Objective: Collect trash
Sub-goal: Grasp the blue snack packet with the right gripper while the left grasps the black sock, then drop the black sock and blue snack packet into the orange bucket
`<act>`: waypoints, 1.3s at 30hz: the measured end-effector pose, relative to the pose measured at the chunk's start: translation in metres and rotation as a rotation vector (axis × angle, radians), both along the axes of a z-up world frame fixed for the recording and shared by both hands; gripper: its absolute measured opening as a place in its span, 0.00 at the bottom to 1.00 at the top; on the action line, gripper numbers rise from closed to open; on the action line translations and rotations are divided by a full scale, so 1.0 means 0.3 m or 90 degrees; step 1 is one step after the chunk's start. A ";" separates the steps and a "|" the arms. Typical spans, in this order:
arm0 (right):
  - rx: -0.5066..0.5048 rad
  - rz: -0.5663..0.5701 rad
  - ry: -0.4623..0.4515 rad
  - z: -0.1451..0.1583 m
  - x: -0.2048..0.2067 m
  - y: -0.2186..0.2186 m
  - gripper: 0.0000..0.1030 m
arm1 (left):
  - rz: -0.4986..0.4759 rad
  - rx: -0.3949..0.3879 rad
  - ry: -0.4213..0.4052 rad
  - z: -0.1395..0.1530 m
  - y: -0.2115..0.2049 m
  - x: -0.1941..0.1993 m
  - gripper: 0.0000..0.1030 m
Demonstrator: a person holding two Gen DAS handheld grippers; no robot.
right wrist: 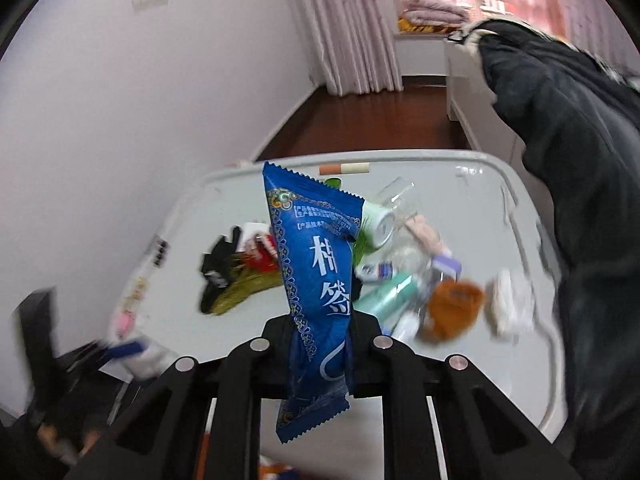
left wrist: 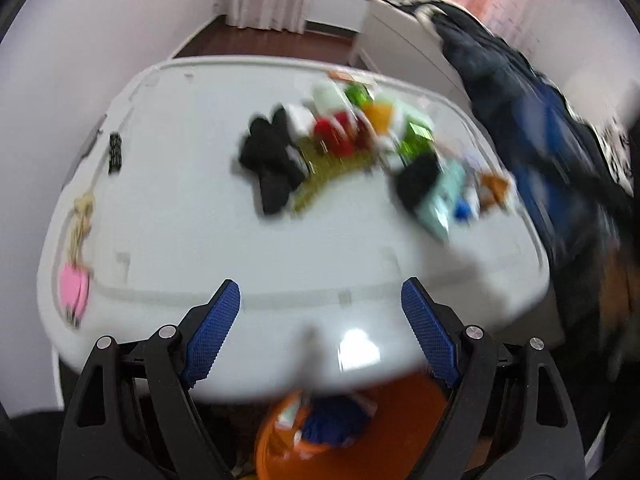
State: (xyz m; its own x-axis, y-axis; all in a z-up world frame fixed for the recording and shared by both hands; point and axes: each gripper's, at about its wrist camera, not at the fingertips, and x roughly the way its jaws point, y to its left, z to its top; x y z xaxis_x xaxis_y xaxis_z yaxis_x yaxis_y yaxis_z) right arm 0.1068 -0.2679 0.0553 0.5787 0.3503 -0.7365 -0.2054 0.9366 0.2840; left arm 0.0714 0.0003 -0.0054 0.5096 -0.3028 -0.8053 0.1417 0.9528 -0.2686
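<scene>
Blue wrapper (right wrist: pixel 316 280), light, limp and crinkly, pinched at mid-length by the right gripper (right wrist: pixel 320 320); left gripper (left wrist: pixel 320 320) spread, carrying nothing.

My left gripper (left wrist: pixel 320 304) is a black frame of flat linkage bars with long slot-shaped cutouts, pinned together by round silver screw heads, two showing on each side. Its jaws carry blue pads (left wrist: pixel 218 328) with a fine knurled grid texture, tapering to narrow tips. My right gripper (right wrist: pixel 320 324) has the same matte black linkage, the same open slots in the bars, and four silver pivot screws (right wrist: pixel 260 345) in a row across the arms. Its pads are hidden from view. No cables, sleeves or skin show.
</scene>
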 end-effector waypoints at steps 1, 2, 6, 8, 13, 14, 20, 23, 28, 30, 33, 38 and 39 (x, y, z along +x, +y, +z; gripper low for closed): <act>0.011 -0.009 -0.004 -0.003 -0.023 -0.010 0.16 | 0.012 -0.004 -0.001 0.001 0.005 0.035 0.79; 0.016 -0.015 -0.007 -0.013 -0.043 -0.019 0.17 | 0.034 -0.011 -0.004 0.002 0.015 0.098 0.79; 0.009 -0.020 0.003 -0.045 -0.046 -0.038 0.17 | 0.097 0.011 0.005 -0.026 0.037 0.265 0.79; 0.015 -0.024 0.002 -0.043 -0.028 -0.058 0.17 | 0.129 0.033 0.016 -0.062 0.049 0.331 0.79; 0.049 -0.034 0.025 -0.054 -0.013 -0.083 0.17 | 0.141 0.042 0.061 -0.156 0.042 0.440 0.79; 0.049 -0.034 0.027 -0.056 -0.008 -0.081 0.17 | 0.146 0.062 0.055 -0.172 0.033 0.459 0.79; 0.048 -0.036 0.035 -0.064 -0.005 -0.065 0.17 | 0.052 0.171 -0.011 -0.171 -0.078 0.417 0.20; 0.030 -0.039 0.028 -0.065 -0.013 -0.057 0.17 | 0.044 0.169 -0.013 -0.123 -0.081 0.343 0.15; 0.024 -0.020 0.008 -0.055 -0.039 -0.034 0.17 | 0.014 0.100 -0.074 0.097 -0.042 0.102 0.15; 0.026 -0.001 -0.003 -0.041 -0.069 -0.014 0.17 | 0.002 0.091 -0.094 0.173 -0.035 0.004 0.15; 0.052 0.025 -0.007 -0.012 -0.146 0.022 0.17 | -0.028 0.100 -0.127 0.272 -0.040 -0.186 0.15; 0.073 0.041 0.001 0.019 -0.336 0.084 0.17 | -0.065 0.110 -0.132 0.253 -0.051 -0.386 0.16; 0.077 0.043 0.006 0.021 -0.370 0.092 0.17 | -0.073 0.111 -0.122 0.235 -0.070 -0.405 0.16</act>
